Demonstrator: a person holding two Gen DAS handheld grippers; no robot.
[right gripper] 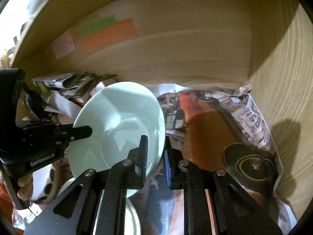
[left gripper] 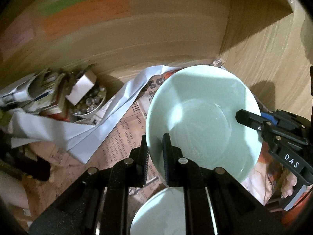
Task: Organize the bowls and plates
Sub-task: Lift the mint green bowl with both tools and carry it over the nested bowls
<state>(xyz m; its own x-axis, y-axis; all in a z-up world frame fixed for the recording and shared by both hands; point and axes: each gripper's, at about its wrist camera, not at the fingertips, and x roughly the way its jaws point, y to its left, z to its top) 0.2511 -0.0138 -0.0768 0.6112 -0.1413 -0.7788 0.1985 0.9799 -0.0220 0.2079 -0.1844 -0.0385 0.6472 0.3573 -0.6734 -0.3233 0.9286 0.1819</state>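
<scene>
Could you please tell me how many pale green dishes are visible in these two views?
2. One pale green bowl is gripped at opposite rims by the left gripper and right gripper. A second dish lies below it, mostly hidden; more may be underneath.

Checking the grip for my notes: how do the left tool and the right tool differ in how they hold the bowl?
The left tool clamps the bowl's rim on the left side; the right tool clamps the opposite side. The left tool's body reads GenRobot.AI; the right's reads DAS. Shared: both are black, shut on the same pale green bowl with one finger inside and one outside, over newspaper.
</scene>
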